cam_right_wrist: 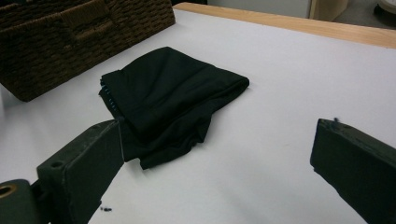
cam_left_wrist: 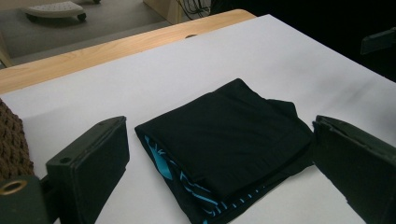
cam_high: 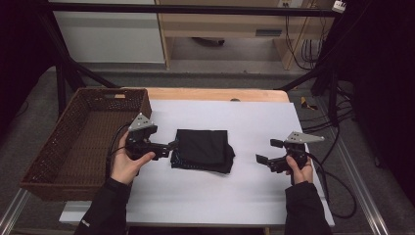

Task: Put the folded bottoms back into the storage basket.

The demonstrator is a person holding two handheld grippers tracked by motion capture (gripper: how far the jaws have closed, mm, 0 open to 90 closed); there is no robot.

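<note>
One folded black garment (cam_high: 202, 149) mid-counter, one wicker basket (cam_high: 58, 156) at far left. Left gripper (cam_high: 172, 145) released, jaws straddling the garment's left edge. Right gripper (cam_high: 264, 159) released, well right of it.

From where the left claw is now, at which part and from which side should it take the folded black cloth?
Probably the stacked edge facing the left claw, approached from the basket side. On the folded black cloth the layers there lie neatly one on another, with blue print visible between them, and the open jaws already straddle it. The far side is looser and crumpled.
</note>
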